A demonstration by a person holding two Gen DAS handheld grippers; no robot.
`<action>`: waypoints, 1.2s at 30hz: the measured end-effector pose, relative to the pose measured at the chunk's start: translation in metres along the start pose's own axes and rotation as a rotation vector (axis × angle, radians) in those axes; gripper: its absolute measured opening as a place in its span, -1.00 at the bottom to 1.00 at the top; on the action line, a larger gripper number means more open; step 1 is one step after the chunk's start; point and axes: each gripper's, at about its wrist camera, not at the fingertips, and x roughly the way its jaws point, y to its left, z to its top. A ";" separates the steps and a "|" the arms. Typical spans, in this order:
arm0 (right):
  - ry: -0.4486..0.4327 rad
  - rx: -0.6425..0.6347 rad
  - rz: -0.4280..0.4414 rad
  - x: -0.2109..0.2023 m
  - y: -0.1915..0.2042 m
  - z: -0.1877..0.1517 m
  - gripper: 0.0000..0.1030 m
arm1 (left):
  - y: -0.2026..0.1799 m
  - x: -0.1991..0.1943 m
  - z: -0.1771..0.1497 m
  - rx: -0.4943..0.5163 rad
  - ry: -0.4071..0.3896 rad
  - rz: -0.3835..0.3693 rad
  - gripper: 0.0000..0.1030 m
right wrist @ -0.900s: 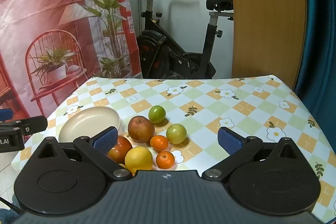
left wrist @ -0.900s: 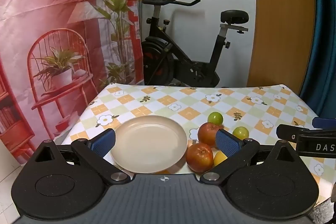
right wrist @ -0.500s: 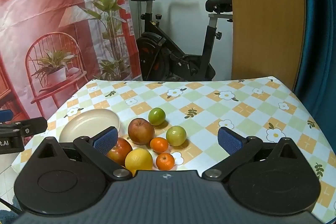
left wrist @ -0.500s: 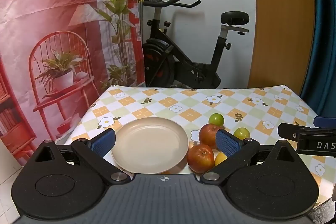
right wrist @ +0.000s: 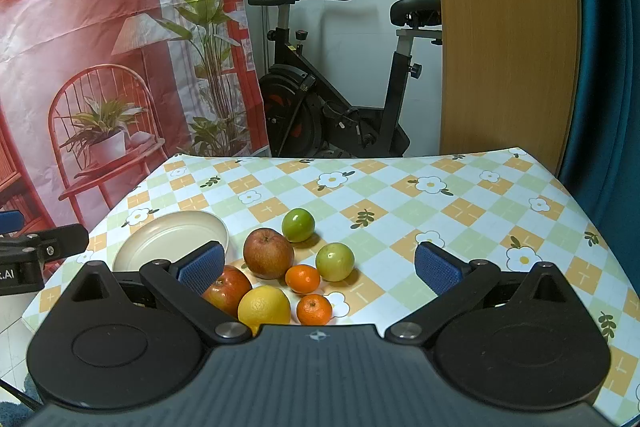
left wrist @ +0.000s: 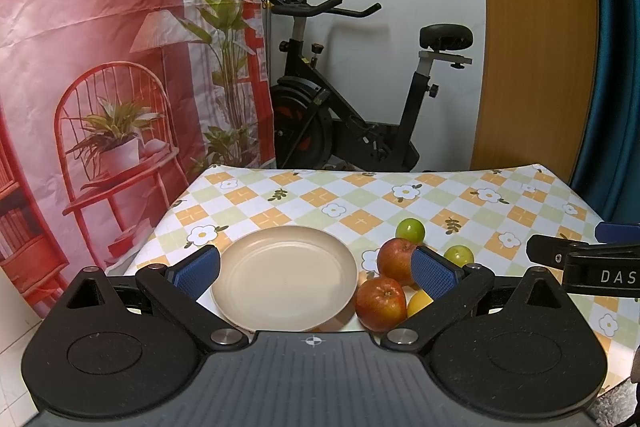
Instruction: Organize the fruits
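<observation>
Both the left gripper and right gripper hover with jaws spread wide, holding nothing. The fruits cluster on the counter just right of the plate.

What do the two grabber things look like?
Both the left gripper and the right gripper are matte black, with round discs, silver pivot bolts, ribbed grey decks and blue textured pads. White letters "DAS" mark the right gripper's side in the left view.
</observation>
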 end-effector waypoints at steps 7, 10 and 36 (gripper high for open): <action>-0.003 0.000 0.000 0.000 0.000 -0.001 1.00 | -0.001 0.000 0.000 0.000 -0.003 -0.002 0.99; -0.003 0.000 -0.001 0.000 0.000 -0.001 1.00 | -0.001 0.000 0.000 0.000 -0.002 -0.003 0.99; -0.008 0.005 -0.005 -0.004 -0.003 0.004 1.00 | 0.000 -0.002 0.001 -0.004 -0.009 -0.017 0.99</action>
